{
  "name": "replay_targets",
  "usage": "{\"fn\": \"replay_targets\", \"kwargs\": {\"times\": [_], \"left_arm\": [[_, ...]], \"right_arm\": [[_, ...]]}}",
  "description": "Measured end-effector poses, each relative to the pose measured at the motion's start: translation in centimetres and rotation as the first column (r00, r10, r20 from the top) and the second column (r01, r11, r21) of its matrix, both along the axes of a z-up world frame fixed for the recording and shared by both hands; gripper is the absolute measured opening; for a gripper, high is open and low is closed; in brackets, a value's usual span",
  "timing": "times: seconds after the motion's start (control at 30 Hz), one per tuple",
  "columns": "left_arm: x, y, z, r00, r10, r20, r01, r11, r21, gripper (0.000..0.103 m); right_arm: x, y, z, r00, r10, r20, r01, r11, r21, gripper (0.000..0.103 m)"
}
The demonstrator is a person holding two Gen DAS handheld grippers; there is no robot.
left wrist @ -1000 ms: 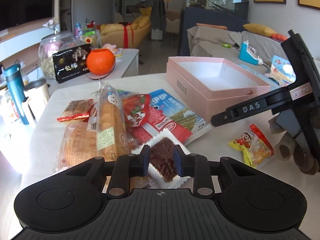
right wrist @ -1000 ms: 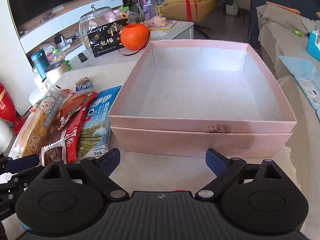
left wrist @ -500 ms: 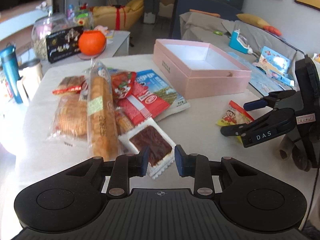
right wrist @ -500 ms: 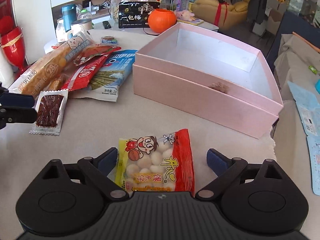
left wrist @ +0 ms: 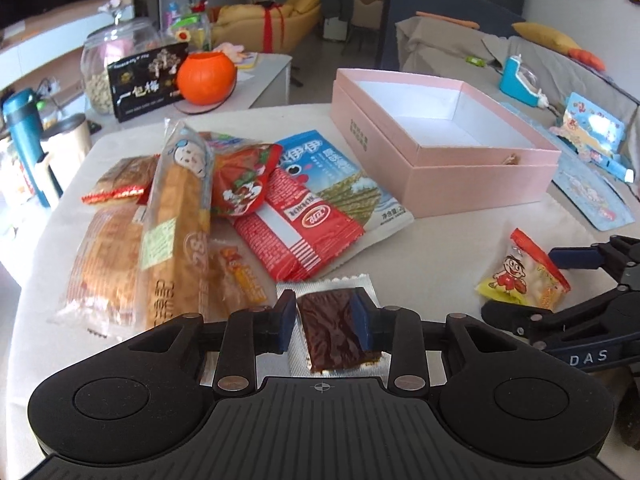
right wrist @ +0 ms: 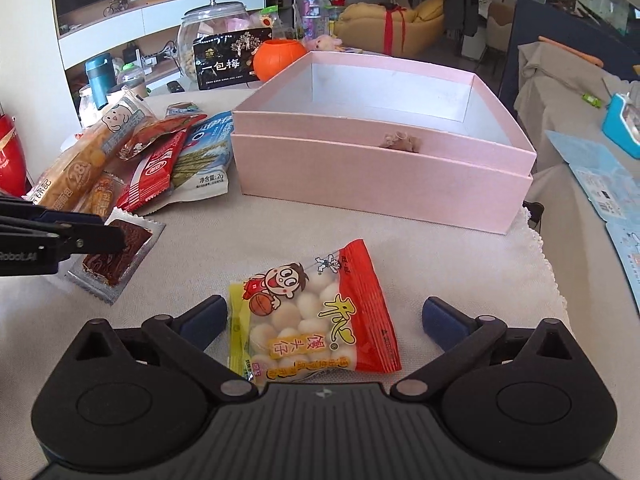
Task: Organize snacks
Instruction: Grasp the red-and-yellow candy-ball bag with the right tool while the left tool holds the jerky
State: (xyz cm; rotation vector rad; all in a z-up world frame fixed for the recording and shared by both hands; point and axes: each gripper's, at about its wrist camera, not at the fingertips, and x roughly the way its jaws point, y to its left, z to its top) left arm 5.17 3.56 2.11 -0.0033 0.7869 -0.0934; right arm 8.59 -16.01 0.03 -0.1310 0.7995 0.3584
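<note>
A dark brown snack packet (left wrist: 328,328) in a silver wrapper lies flat on the table. My left gripper (left wrist: 324,304) sits over it, jaws opening slightly, with a pad on either side of the brown part and no squeeze visible. In the right wrist view the left gripper (right wrist: 116,236) hovers above the packet (right wrist: 108,266). A red and yellow bag of small buns (right wrist: 316,316) lies between the wide, still opening fingers of my right gripper (right wrist: 324,308); the pads stay clear of it. An empty pink box (right wrist: 360,176) stands behind the bag.
A pile of snacks lies left of the pink box (left wrist: 480,176): a long bread loaf (left wrist: 176,232), a red packet (left wrist: 304,232) and a blue bag (left wrist: 332,172). Behind stand an orange pot (left wrist: 206,78), a glass jar (left wrist: 108,64) and a teal flask (left wrist: 24,128). Blue papers (left wrist: 592,196) lie at the right.
My left gripper let the brown packet down, drew back, then came forward over it with jaws a little wider. My right gripper swung from the pink box to the bun bag.
</note>
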Motion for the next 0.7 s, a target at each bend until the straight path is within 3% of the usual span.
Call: {"fn": "replay_targets", "kwargs": {"times": [0.17,0.3,0.6,0.7], "left_arm": [[0.6,-0.8,-0.5,1.0,-0.022,0.022,0.021,0.999,0.026,0.046],[0.1,-1.5,-1.0,0.998,-0.064,0.03,0.061,0.995,0.078,0.045],[-0.9,-0.9,-0.9,0.989,-0.147,0.03,0.144,0.987,0.075,0.045],[-1.6,0.2,-1.1,0.983,-0.18,0.043,0.178,0.982,0.056,0.047]], "right_arm": [[0.1,0.4,0.1,1.0,-0.011,-0.012,0.011,1.0,-0.006,0.103],[-0.1,0.2,-0.1,1.0,0.011,-0.004,-0.011,1.0,-0.006,0.103],[-0.5,0.0,-0.3,1.0,0.017,0.022,-0.017,1.0,0.0,0.103],[-0.4,-0.2,0.2,0.997,0.08,-0.013,-0.081,0.996,-0.029,0.103]]}}
